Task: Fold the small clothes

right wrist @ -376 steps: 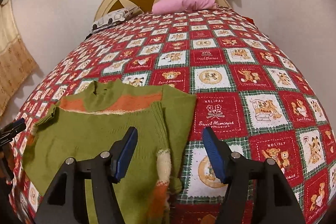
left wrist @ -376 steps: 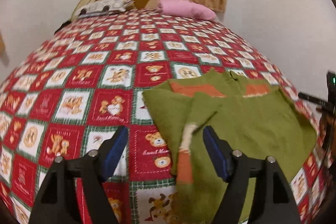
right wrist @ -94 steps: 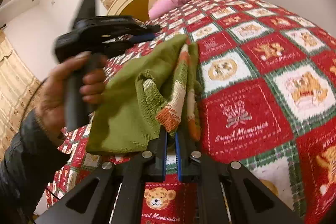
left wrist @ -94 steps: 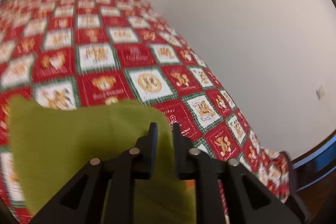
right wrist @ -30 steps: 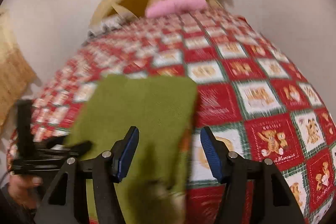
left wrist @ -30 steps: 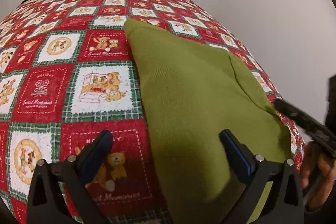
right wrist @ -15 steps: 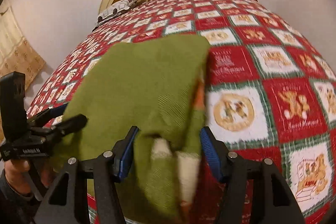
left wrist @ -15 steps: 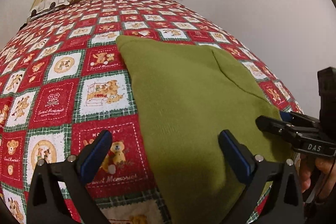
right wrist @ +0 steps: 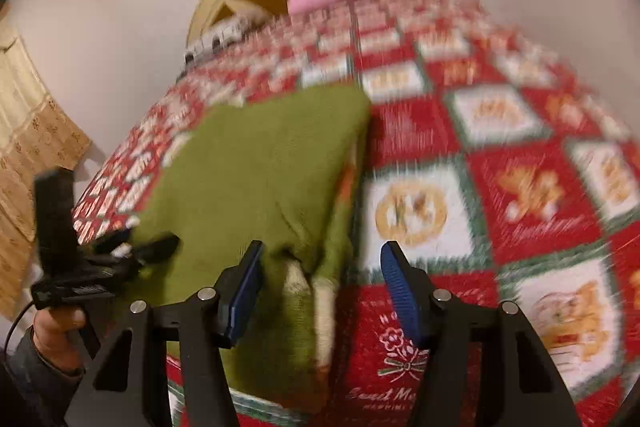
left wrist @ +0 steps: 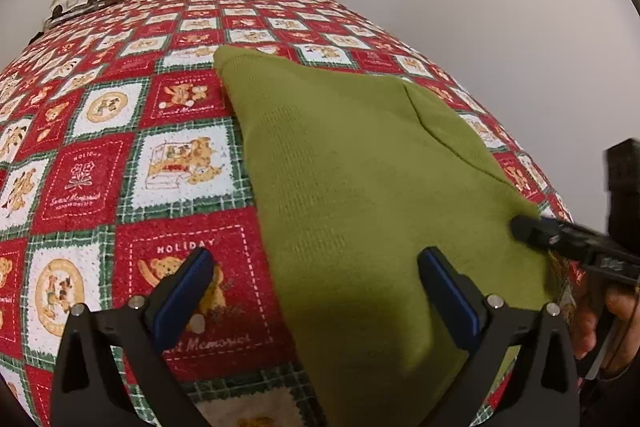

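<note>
A folded green sweater (left wrist: 360,187) lies at the near edge of the bed (left wrist: 120,155), toward its right corner, as the left gripper (left wrist: 320,291) and right gripper (right wrist: 320,291) hover over it, both spread and holding nothing. The next pinch is best taken at the near corners together, through every layer, so the final fold lands square.

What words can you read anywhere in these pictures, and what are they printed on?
"HOLIDAY": red square of the bedspread by the left gripper.
"Sweet Memories": same square, lower edge, partly hidden by a finger.
"HOLIDAY" and "Sweet Memories", small: red flower square further left.
"Sweet M...": red flower square by the right gripper, cut off.
Label on the right gripper's body: too blurred.
</note>
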`<state>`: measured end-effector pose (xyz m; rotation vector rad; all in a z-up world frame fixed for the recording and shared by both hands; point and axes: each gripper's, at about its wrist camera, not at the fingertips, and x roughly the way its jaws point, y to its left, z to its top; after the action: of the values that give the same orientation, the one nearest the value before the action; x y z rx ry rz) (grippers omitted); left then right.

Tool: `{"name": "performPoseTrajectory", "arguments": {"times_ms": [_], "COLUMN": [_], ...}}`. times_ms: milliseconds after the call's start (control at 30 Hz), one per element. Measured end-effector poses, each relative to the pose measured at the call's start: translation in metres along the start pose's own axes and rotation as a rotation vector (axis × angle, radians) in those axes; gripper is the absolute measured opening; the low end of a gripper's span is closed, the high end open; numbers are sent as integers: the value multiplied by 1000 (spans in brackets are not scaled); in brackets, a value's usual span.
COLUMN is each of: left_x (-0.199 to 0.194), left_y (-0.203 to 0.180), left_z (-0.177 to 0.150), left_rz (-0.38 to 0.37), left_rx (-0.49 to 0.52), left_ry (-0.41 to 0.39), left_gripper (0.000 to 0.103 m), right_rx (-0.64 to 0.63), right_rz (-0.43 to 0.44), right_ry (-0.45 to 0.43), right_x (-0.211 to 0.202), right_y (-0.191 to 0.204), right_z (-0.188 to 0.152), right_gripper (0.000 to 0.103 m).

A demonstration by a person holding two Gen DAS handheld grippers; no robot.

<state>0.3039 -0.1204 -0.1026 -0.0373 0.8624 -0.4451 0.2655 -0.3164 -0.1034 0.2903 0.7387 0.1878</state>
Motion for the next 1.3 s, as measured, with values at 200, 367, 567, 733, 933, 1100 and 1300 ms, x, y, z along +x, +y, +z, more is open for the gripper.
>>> {"name": "performPoseTrajectory", "arguments": {"times_ms": [200, 367, 567, 733, 933, 1100, 1300], "left_x": [-27, -33, -7, 5, 9, 8, 11], "left_y": [-1, 4, 15, 19, 19, 20, 20], "left_z": [0, 10, 8, 4, 2, 1, 3], "left_rz": [36, 53, 45, -27, -59, -63, -62], "left_rx": [-19, -45, -51, -79, -97, -99, -96], "left_ry": [-120, -138, -52, -11, -11, -12, -14], "left_gripper": [103, 103, 103, 103, 103, 103, 103], "right_rx": [-167, -128, -133, -84, 133, 172, 161], "right_rz": [100, 81, 72, 145, 129, 132, 179], "right_ry": [-88, 63, 90, 42, 19, 100, 122], "right_x": [-21, 29, 35, 17, 32, 72, 90], "right_y": [56, 42, 26, 14, -34, -50, -49], "right_z": [16, 13, 2, 12, 39, 40, 52], "right_gripper": [59, 50, 28, 42, 85, 84, 69]}}
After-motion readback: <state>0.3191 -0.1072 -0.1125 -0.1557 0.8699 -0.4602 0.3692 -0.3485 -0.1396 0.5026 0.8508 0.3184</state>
